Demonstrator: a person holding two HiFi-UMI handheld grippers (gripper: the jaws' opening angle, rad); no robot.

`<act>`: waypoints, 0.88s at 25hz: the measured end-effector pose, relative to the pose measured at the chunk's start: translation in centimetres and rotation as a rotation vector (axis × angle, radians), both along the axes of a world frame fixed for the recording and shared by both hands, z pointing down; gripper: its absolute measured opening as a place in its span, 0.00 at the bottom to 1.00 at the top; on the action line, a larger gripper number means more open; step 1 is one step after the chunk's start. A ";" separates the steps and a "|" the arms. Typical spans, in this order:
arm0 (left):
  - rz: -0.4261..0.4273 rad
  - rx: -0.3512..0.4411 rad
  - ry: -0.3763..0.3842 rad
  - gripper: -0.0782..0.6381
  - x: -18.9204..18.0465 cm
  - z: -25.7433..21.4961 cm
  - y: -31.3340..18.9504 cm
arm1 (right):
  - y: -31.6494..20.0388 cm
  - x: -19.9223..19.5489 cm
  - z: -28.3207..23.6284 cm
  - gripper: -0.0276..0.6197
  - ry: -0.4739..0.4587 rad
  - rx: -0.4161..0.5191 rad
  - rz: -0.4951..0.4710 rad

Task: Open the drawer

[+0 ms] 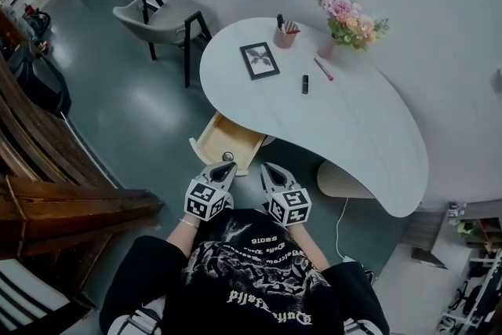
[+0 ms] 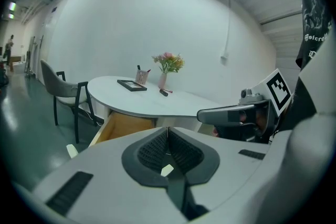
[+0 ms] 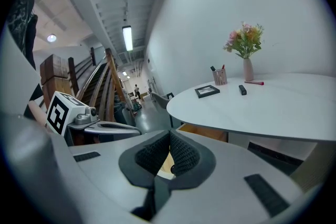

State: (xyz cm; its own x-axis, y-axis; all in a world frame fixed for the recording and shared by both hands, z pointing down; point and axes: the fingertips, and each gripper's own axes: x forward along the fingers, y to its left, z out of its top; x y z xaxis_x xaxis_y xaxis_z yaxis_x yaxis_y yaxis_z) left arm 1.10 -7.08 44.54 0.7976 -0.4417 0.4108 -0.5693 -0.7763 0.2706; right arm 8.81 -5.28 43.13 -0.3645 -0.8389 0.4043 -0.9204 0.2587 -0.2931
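The wooden drawer [image 1: 227,139] stands pulled out from under the white curved table [image 1: 345,129], its pale inside showing and a round knob [image 1: 227,156] on its front. My left gripper [image 1: 226,167] hovers just in front of that knob, jaws shut with nothing between them. My right gripper [image 1: 265,167] sits beside it, a little to the right, also shut and empty. In the left gripper view the drawer [image 2: 123,126] lies beyond the shut left gripper [image 2: 168,131]. In the right gripper view the drawer [image 3: 205,132] shows past the right gripper [image 3: 169,136].
On the table are a black picture frame [image 1: 259,60], a pen cup [image 1: 286,34], a flower vase [image 1: 349,23], a black marker [image 1: 305,84] and a red pen [image 1: 323,69]. A grey chair [image 1: 161,16] stands behind the table. A wooden staircase [image 1: 47,169] runs along the left.
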 end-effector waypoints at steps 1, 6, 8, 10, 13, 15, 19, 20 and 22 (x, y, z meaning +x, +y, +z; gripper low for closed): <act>0.004 -0.001 -0.003 0.14 0.1 0.1 0.1 | 0.0 0.0 0.1 0.08 0.009 -0.001 -0.001; 0.030 0.007 -0.011 0.14 0.6 0.3 0.3 | 0.0 0.3 0.3 0.08 0.014 -0.003 0.002; 0.035 0.012 -0.011 0.14 0.6 0.2 0.2 | -0.1 0.3 0.3 0.08 0.018 0.000 -0.001; 0.035 0.015 -0.009 0.14 0.6 0.1 0.1 | -0.2 0.4 0.3 0.08 0.022 -0.001 -0.004; 0.027 0.021 -0.006 0.14 0.5 -0.1 0.0 | -0.2 0.3 0.5 0.08 0.029 -0.003 -0.010; 0.027 0.023 -0.006 0.14 0.5 -0.1 -0.1 | -0.2 0.3 0.5 0.08 0.032 -0.002 -0.015; 0.026 0.026 -0.011 0.14 0.5 0.0 -0.1 | -0.3 0.2 0.6 0.08 0.035 -0.002 -0.021; 0.023 0.027 -0.011 0.14 0.4 0.0 -0.2 | -0.3 0.2 0.7 0.08 0.035 -0.002 -0.021; 0.017 0.027 -0.008 0.14 0.4 0.0 -0.3 | -0.4 0.3 0.7 0.08 0.034 -0.003 -0.022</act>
